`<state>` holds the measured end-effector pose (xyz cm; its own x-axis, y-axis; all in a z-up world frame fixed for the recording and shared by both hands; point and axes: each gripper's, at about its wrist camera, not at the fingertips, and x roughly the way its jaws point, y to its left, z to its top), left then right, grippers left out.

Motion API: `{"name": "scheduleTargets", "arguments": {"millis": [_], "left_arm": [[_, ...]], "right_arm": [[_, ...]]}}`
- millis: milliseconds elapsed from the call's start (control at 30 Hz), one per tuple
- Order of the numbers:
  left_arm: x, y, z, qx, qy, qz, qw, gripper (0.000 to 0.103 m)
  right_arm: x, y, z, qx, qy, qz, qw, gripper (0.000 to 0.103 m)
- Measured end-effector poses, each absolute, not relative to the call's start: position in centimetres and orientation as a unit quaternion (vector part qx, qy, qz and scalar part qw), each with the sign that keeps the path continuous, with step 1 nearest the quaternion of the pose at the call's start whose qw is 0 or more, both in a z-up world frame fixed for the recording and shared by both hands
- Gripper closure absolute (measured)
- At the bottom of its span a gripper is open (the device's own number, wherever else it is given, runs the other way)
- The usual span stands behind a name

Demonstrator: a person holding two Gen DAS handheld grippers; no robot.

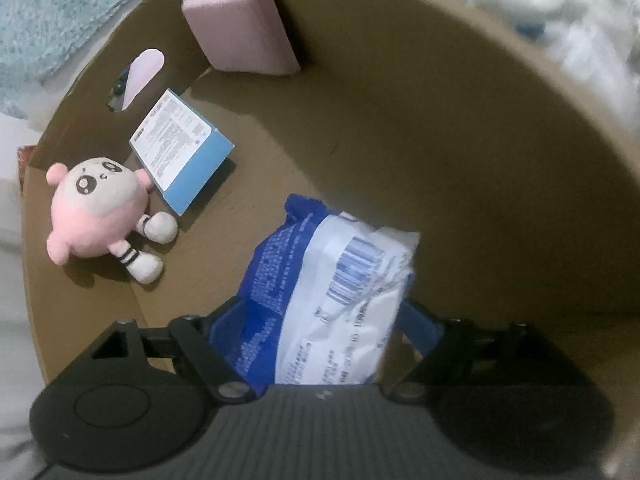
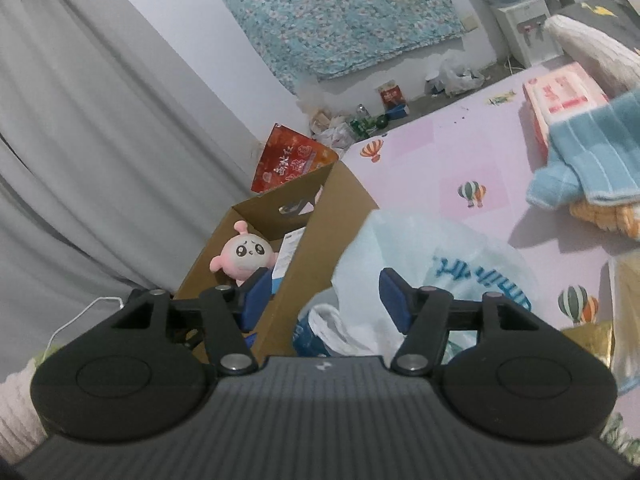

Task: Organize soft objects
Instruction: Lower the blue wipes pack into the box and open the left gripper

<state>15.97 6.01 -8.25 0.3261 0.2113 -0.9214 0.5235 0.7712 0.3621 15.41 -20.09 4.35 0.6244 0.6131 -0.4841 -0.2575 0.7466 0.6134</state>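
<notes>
1. One blue-and-white soft packet (image 1: 328,296) sits between the left gripper (image 1: 324,320) fingers, whose jaws stand apart; whether the pads touch it cannot be told.
2. Ahead and left of that gripper, inside one cardboard box (image 1: 400,120): one pink plush toy (image 1: 100,212), one blue-edged card pack (image 1: 180,152), one pink sponge (image 1: 240,28).
3. The right gripper (image 2: 324,300) is open and empty, with one plastic bag (image 2: 420,248) just ahead.
4. Far right of it, one blue towel (image 2: 592,160).
</notes>
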Motion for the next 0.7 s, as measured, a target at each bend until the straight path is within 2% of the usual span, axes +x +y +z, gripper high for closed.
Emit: {"name": "scheduleTargets", "arguments": {"millis": [167,200,367,467,700], "left_arm": [[16.4,6.1,-7.1,0.299,0.554,-0.093,0.771,0.041],[16.7,6.3,-6.9,0.289,0.553,-0.086,0.776,0.042],[17.8,8.1,-4.0,0.189,0.531,-0.048,0.825,0.065],[18.7,10.2,-1.9,0.079,0.532,-0.050,0.841,0.066],[21.2,12.4,1.2,-0.077,0.489,-0.018,0.869,0.067]], "right_arm": [[14.7,-21.4,3.2,0.270,0.356,0.247,0.860,0.042],[14.6,-21.6,3.0,0.272,0.356,0.245,0.860,0.042],[15.1,-22.1,2.4,0.284,0.357,0.237,0.858,0.041],[15.6,-22.2,2.1,0.291,0.360,0.235,0.855,0.041],[15.5,-22.9,1.2,0.309,0.362,0.231,0.849,0.041]]}}
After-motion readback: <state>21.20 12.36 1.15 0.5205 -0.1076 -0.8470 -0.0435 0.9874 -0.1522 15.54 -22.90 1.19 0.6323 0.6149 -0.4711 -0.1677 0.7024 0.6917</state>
